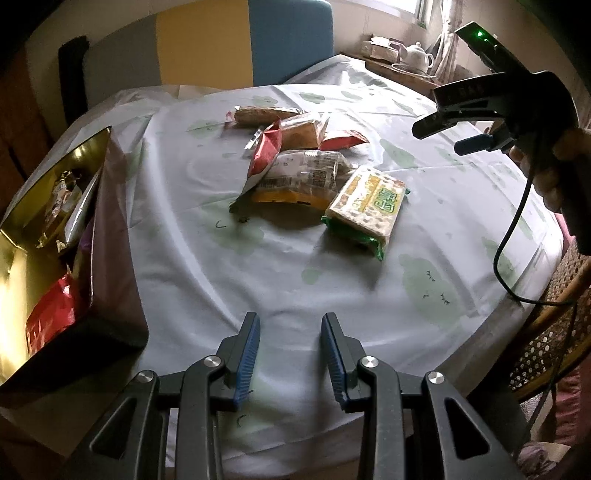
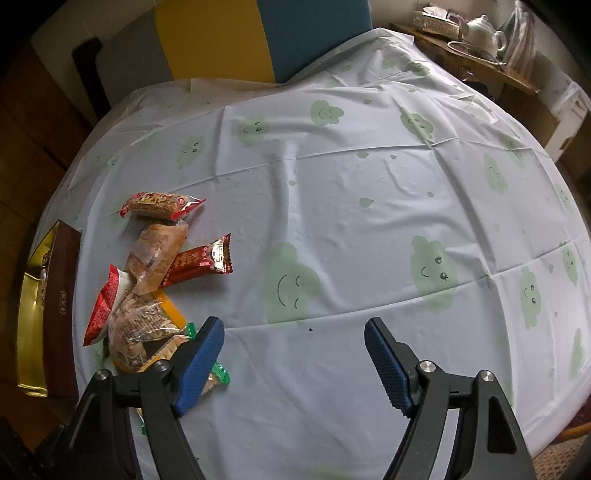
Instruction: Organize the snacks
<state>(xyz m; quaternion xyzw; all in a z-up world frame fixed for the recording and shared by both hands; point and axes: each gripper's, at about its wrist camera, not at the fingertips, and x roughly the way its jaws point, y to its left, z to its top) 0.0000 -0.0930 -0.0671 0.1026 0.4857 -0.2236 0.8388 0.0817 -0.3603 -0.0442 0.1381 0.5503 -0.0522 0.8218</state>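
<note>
Lettering on the snack packets [image 1: 306, 162] is unreadable; both hand-held grippers [image 1: 290, 360] [image 2: 294, 363] gape empty.

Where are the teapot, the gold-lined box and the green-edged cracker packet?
teapot [image 2: 483, 31]: right wrist view, on its white body.
gold-lined box [image 1: 22, 258]: left wrist view, on its shiny inner wall.
green-edged cracker packet [image 1: 369, 205]: left wrist view, on its printed top face.

A pale tablecloth [image 2: 332, 206] printed with smiling green clouds is covering the round table. At the far right, a white teapot [image 2: 484, 29] is sitting on a wooden side shelf [image 2: 517, 79], just beside a tissue box [image 2: 436, 20]. Yellow and blue panels [image 1: 243, 40] are standing behind the table's far edge, and a wicker chair [image 1: 546, 343] is showing at the near right.
</note>
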